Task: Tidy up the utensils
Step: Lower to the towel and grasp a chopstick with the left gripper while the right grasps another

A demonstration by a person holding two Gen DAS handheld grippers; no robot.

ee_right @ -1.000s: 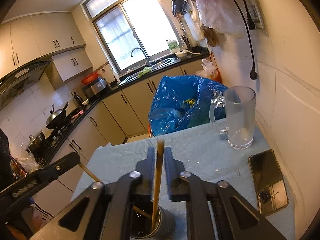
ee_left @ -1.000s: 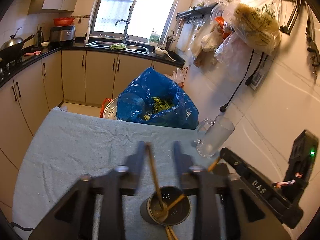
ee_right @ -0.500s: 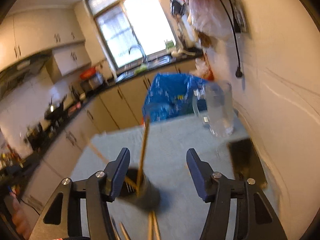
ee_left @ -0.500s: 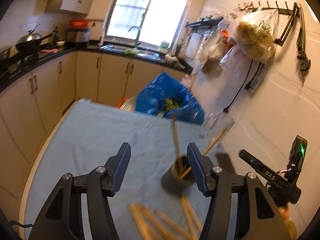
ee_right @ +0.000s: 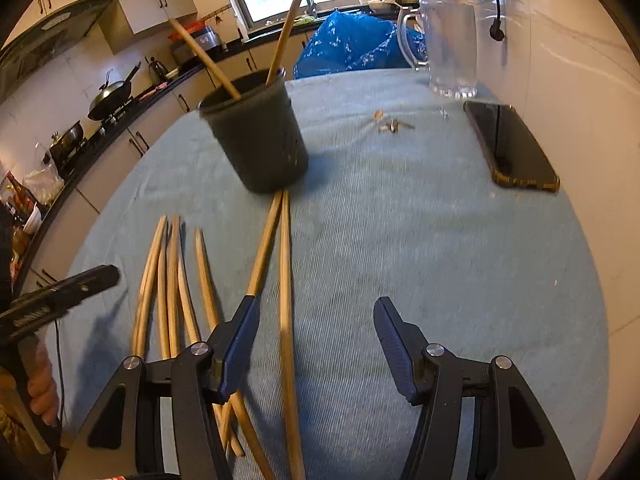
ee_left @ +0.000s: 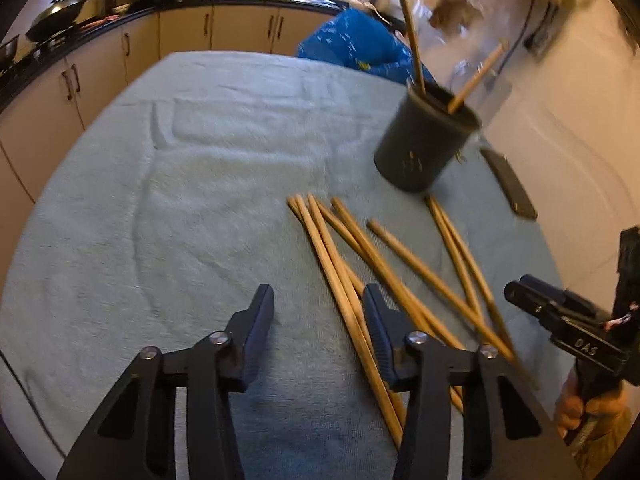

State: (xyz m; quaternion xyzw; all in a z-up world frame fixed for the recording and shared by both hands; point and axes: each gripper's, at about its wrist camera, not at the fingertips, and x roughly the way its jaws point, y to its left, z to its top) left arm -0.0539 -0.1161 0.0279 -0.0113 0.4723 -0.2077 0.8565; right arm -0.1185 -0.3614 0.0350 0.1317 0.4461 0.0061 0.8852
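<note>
You're between picks: two chopsticks already stand in the dark holder [ee_right: 256, 136], the rest lie loose on the blue-grey cloth [ee_left: 168, 208]. Both tools are empty. Your left gripper [ee_left: 318, 320] has fingers spread wide, nothing between them; the loose chopsticks [ee_left: 360, 248] run just past its right finger and partly under it. Your right gripper [ee_right: 316, 336] is also wide open, and one chopstick [ee_right: 286, 300] lies between its fingers, nearer the left one, with a second stick beside it passing under that left finger.

Next move, by my read: drop the right gripper onto that single stick, close on one only, lift, tip it upright into the holder ahead of the fingers. The left needs to shift right to centre a stick.

Watch-outs: sticks overlap and cross, so a double grab is likely. The holder sits straight ahead with its two sticks leaning outward. Phone [ee_right: 512, 144] and glass mug [ee_right: 452, 52] lie ahead-right of the right fingers, clear of the path. The two grippers are close together.
</note>
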